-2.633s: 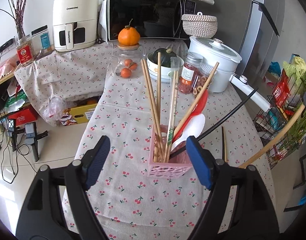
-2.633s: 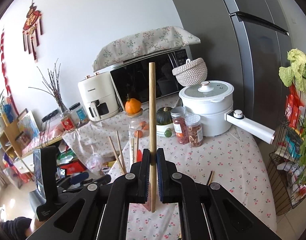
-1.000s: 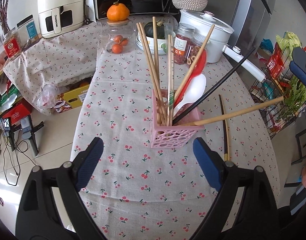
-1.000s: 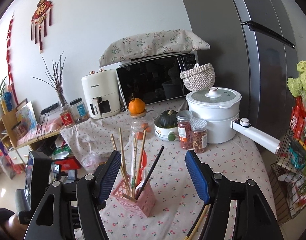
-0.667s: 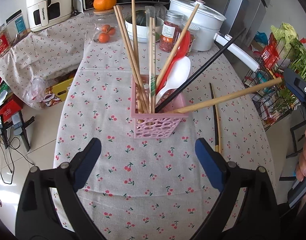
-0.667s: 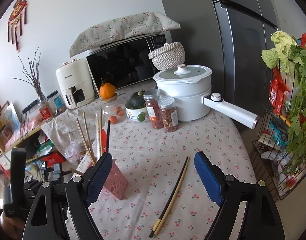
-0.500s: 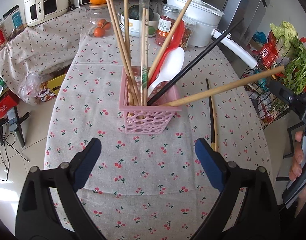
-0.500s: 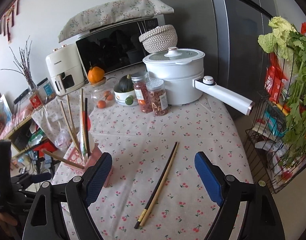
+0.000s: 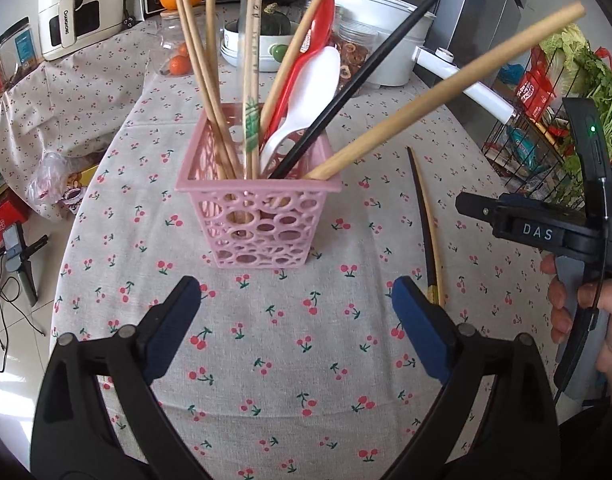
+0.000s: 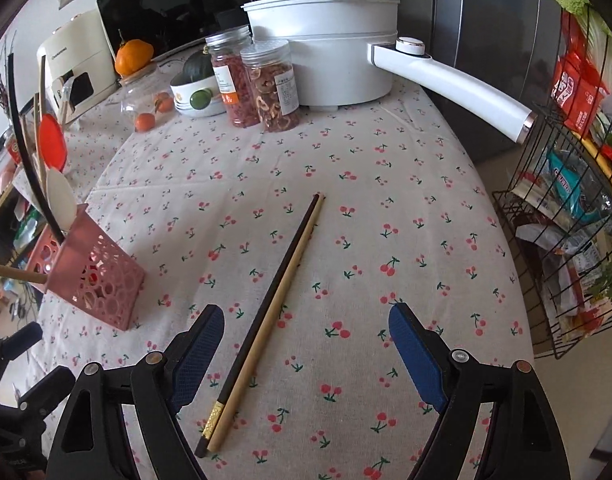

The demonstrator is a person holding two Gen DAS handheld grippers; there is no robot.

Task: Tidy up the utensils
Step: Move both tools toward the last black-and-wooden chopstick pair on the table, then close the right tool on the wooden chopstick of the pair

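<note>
A pink perforated utensil basket (image 9: pixel 262 220) stands on the cherry-print tablecloth and holds several wooden chopsticks, a black chopstick, a red spoon and a white spoon (image 9: pixel 302 104). It also shows at the left of the right wrist view (image 10: pixel 94 276). A dark chopstick and a wooden chopstick (image 10: pixel 266 316) lie side by side on the cloth, right of the basket (image 9: pixel 428 236). My left gripper (image 9: pixel 298 340) is open and empty, just in front of the basket. My right gripper (image 10: pixel 306 356) is open and empty, low over the near end of the loose pair.
A white pot with a long handle (image 10: pixel 338 56), two jars (image 10: pixel 258 84), a bowl with a squash (image 10: pixel 196 96) and a jar topped with an orange stand at the table's back. A wire rack of vegetables (image 10: pixel 570 200) stands off the right edge.
My right gripper let go of the wooden chopstick into the basket, opened, and swung right and down over the loose pair. My left gripper moved closer to the basket.
</note>
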